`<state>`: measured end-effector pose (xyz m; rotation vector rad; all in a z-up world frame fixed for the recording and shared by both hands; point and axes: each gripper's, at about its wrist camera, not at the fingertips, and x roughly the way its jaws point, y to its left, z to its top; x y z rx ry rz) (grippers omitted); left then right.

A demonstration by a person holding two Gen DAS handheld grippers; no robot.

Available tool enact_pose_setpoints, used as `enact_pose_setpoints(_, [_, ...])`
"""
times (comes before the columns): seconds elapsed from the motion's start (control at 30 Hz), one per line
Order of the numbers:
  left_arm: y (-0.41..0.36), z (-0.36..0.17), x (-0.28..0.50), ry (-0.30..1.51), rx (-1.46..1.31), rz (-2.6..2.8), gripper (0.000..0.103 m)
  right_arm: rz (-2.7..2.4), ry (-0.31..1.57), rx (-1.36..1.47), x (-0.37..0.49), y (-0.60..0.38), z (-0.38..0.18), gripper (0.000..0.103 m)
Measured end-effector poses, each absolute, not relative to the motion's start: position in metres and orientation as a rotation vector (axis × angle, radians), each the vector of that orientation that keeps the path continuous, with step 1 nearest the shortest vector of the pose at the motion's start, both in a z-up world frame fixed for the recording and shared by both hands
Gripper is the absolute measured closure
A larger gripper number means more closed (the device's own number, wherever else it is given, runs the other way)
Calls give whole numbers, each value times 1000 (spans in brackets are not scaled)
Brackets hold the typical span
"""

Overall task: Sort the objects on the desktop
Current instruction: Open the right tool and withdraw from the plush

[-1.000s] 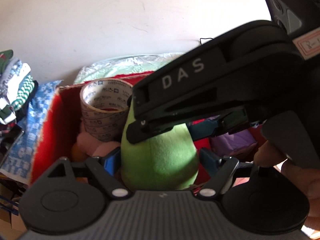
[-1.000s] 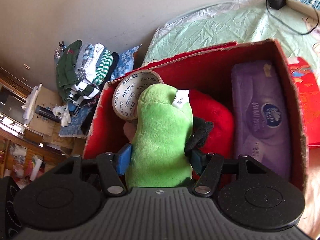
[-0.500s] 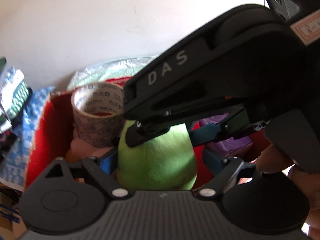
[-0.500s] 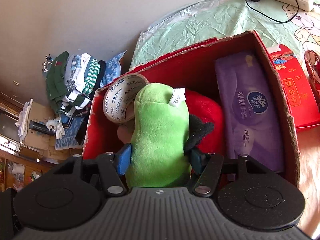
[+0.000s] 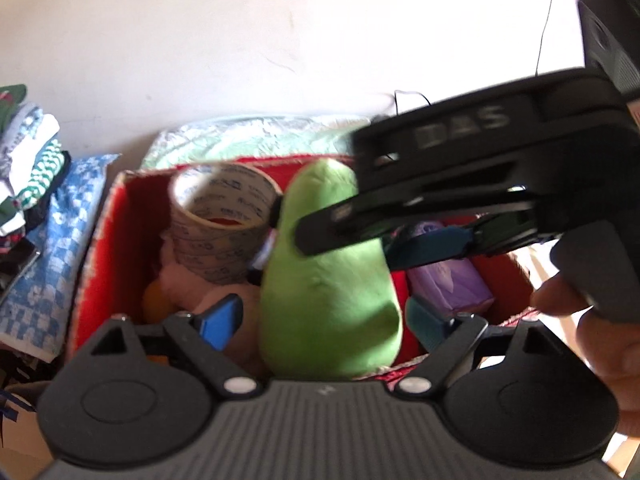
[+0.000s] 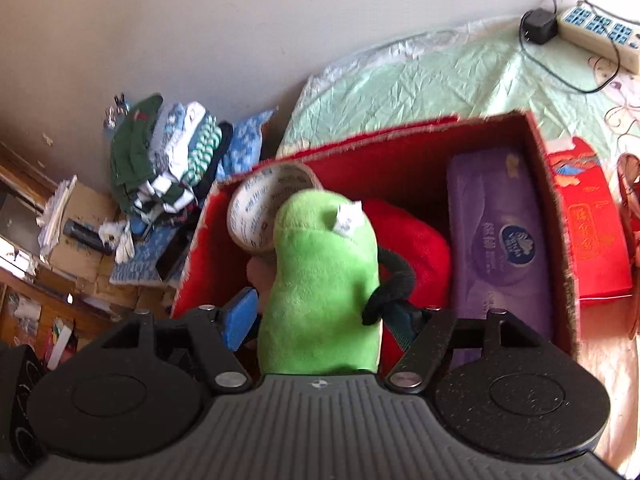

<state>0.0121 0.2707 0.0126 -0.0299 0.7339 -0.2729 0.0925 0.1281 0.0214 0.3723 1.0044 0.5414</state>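
A red box (image 6: 556, 216) stands on the pale green cover of the desk (image 6: 420, 80), near its back edge. Along the box's right wall lies a purple tissue pack (image 6: 496, 248) with a round blue logo, its writing too small to read. The green plush toy (image 6: 320, 288) stands upright in the box's middle, a white tag at its top. The right gripper (image 6: 320, 320) has its fingers opening around the toy. The left gripper (image 5: 324, 320) holds its fingers wide, clear of the plush. "DAS" shows on the right gripper's body. A printed tape roll (image 5: 224, 224) leans in the box's back left corner.
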Motion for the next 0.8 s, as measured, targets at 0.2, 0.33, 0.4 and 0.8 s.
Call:
enact_pose_setpoints(0.2, [283, 39, 11, 665, -67, -202, 15, 473, 886, 413, 85, 99, 40, 36])
enact_pose_setpoints(0.33, [283, 50, 29, 654, -49, -172, 15, 465, 853, 408, 82, 86, 46, 41])
enact_pose_setpoints(0.4, [273, 57, 26, 664, -31, -155, 15, 463, 844, 403, 80, 80, 46, 41])
enact_pose_setpoints(0.8, [188, 60, 21, 727, 7, -106, 15, 438, 806, 404, 72, 7, 48, 41])
